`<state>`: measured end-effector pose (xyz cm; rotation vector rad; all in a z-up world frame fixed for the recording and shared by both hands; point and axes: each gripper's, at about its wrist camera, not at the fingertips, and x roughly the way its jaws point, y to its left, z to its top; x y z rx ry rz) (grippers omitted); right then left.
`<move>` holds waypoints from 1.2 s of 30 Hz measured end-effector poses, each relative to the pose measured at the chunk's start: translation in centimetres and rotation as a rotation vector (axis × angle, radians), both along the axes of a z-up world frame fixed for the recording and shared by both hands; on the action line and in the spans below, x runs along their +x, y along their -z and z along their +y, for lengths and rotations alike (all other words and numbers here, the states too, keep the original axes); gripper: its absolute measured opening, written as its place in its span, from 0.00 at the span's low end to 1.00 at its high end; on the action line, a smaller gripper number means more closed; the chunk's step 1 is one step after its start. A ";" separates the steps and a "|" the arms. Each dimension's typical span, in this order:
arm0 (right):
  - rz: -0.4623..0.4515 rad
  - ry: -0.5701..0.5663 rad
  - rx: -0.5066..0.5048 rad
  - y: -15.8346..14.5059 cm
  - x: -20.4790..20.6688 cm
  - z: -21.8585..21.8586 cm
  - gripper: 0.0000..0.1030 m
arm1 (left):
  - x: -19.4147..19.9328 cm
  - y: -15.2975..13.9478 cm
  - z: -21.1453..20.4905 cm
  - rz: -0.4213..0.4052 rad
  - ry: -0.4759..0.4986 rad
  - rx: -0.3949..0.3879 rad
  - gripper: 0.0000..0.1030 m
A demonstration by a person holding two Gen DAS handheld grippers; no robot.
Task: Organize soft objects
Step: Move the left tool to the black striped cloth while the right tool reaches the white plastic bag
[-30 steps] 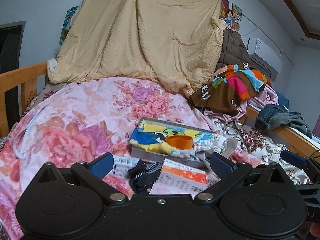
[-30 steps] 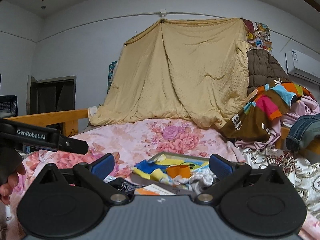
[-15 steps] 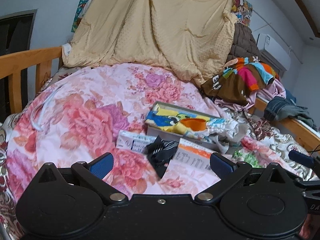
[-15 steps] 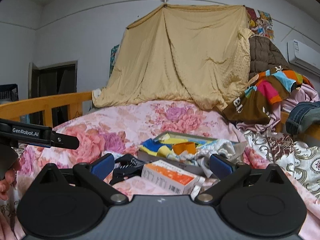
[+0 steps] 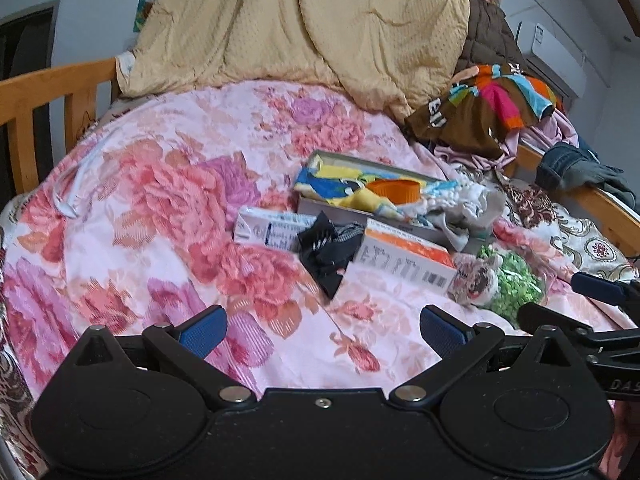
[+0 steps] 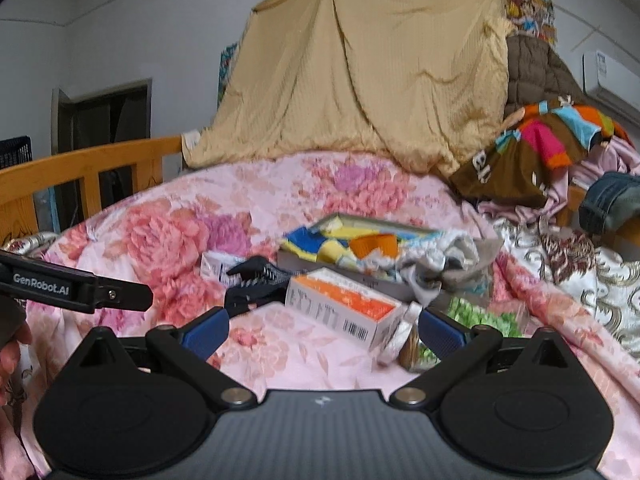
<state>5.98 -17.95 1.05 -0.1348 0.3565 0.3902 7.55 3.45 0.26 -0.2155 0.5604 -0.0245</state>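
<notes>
Nearest the viewer, two handheld grippers hover over a bed. The left gripper (image 5: 322,326) has its two blue-padded fingers spread wide with nothing between them; the right gripper (image 6: 323,330) is spread equally wide and also holds nothing. Both hang above a pink floral bedspread (image 5: 152,200).

Just beyond the fingers lies a small cluster of things. One crumpled black cloth (image 5: 328,246) sits on the bedspread between two cartons: a white carton with dark print (image 5: 266,232) to its left and an orange-and-white carton (image 5: 404,260) to its right, both touching it. To the right of the orange carton lies one clear bag of green pieces (image 5: 514,284).

Behind these sits one shallow grey box (image 5: 360,210) holding a yellow-and-blue cloth (image 5: 336,186), one orange cup (image 5: 394,191), and a white-and-blue bundle of fabric (image 5: 460,200) spilling over its right end.

Farther back, a tan quilt (image 5: 304,20) hangs against the wall. To the right, a pile of clothes includes one brown garment with bright stripes (image 5: 492,112) and folded jeans (image 5: 568,164) on the wooden bed rail (image 5: 48,92).
</notes>
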 end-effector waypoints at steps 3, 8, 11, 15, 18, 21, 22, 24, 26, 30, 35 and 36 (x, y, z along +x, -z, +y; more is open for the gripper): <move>0.017 -0.001 -0.012 0.4 0.2 0.2 1.00 | 0.2 0.3 0.0 0.023 -0.004 -0.008 0.99; 0.045 -0.002 -0.027 0.9 0.8 0.5 1.00 | 0.6 0.8 0.1 0.057 -0.025 -0.002 0.99; 0.060 0.001 -0.028 1.2 1.2 0.5 1.00 | 0.8 0.9 0.2 0.068 -0.037 0.001 0.99; 0.074 0.006 -0.032 1.5 1.6 0.5 1.00 | 0.9 1.0 0.1 0.071 -0.036 0.012 0.99; 0.087 0.011 -0.030 1.7 2.1 0.6 1.00 | 1.3 1.3 -0.2 0.077 -0.031 0.031 0.99; 0.101 0.016 -0.027 1.9 2.6 0.6 1.00 | 1.5 1.5 -0.4 0.084 -0.028 0.036 0.99; 0.106 0.017 -0.026 2.0 2.7 0.6 1.00 | 1.6 1.6 -0.4 0.087 -0.027 0.034 0.99; 0.118 0.020 -0.025 2.2 3.1 0.6 1.00 | 1.8 1.8 -0.4 0.096 -0.026 0.028 0.99; 0.131 0.021 -0.024 2.4 3.4 0.6 1.00 | 2.0 1.9 -0.3 0.107 -0.028 0.022 0.99; 0.156 0.025 -0.022 2.7 3.8 0.6 1.00 | 2.3 2.1 -0.2 0.129 -0.039 0.011 0.99; 0.191 0.038 -0.021 3.1 4.3 0.7 1.00 | 2.4 2.3 -0.2 0.144 -0.044 0.015 0.99; 0.198 0.042 -0.017 3.2 4.5 0.6 1.00 | 2.4 2.2 -0.2 0.142 -0.041 0.019 0.99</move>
